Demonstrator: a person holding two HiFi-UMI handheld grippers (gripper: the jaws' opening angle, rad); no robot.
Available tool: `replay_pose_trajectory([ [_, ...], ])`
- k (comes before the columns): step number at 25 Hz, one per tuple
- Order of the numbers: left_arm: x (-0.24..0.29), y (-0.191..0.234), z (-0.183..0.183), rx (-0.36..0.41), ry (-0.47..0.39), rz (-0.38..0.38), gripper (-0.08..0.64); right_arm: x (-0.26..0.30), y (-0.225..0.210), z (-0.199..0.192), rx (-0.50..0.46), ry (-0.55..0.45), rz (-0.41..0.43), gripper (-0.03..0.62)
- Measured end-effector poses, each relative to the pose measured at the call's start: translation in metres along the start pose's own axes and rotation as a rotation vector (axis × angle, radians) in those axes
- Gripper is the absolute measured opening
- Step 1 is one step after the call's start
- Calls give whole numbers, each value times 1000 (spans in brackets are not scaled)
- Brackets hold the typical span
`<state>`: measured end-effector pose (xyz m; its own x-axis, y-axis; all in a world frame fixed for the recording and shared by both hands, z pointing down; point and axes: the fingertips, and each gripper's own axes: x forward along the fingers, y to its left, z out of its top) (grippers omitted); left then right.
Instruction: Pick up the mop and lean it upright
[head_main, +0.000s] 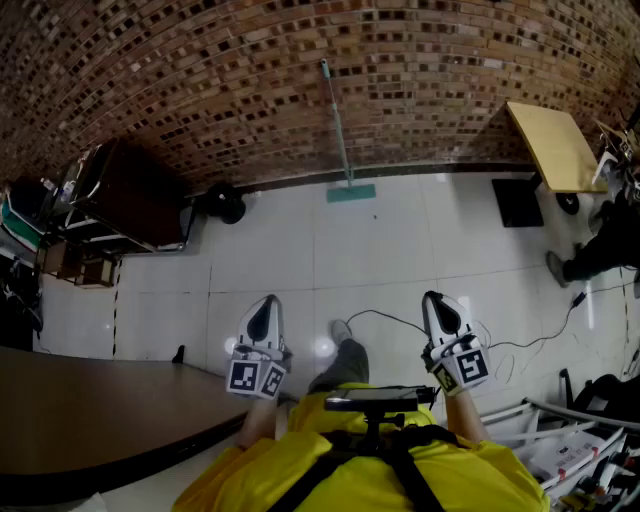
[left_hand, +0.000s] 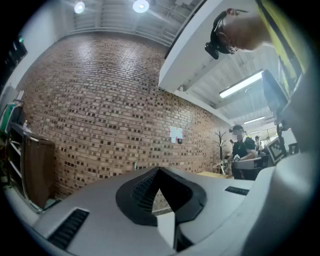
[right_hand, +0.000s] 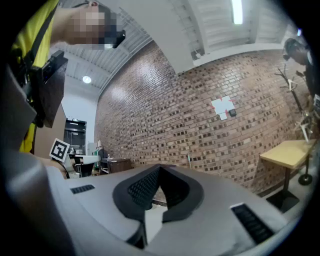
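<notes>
The mop leans upright against the brick wall, its teal head on the white tiled floor at the wall's foot. Both grippers hang well short of it, close to my body. My left gripper is shut and holds nothing. My right gripper is shut and empty too. In the left gripper view the closed jaws point at the brick wall. The right gripper view shows the closed jaws, with the top of the mop's thin handle just above them against the wall.
A yellow table stands at the far right by the wall, with a person beside it. A dark cabinet and a black round object stand at the left. A brown tabletop is near left. A cable trails over the floor.
</notes>
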<state>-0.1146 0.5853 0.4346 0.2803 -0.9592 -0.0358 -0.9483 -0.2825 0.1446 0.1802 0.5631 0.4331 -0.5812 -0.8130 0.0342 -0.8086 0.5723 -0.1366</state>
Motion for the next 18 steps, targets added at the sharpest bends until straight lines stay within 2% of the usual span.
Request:
replay_pose_trajectory([
  [2, 30, 30, 7, 1, 8, -9, 6, 38, 2, 6, 46, 6, -5, 8],
  [4, 60, 55, 21, 15, -3, -41, 64, 76, 4, 17, 68, -7, 0, 60],
  [6, 90, 73, 37, 24, -44, -90, 71, 116, 0, 30, 44, -13, 9, 66],
  [8, 120, 92, 43, 27, -50, -123, 107, 155, -10, 40, 8, -11, -5, 66],
  [12, 179, 144, 32, 29, 50, -74, 59, 219, -23, 54, 6, -7, -71, 66],
  [14, 204, 156, 31, 25, 56, -69, 10, 241, -36, 51, 15, 14, -77, 66],
  [18, 256, 180, 24, 8, 72, -45, 5, 291, -82, 31, 34, 66, -83, 66],
])
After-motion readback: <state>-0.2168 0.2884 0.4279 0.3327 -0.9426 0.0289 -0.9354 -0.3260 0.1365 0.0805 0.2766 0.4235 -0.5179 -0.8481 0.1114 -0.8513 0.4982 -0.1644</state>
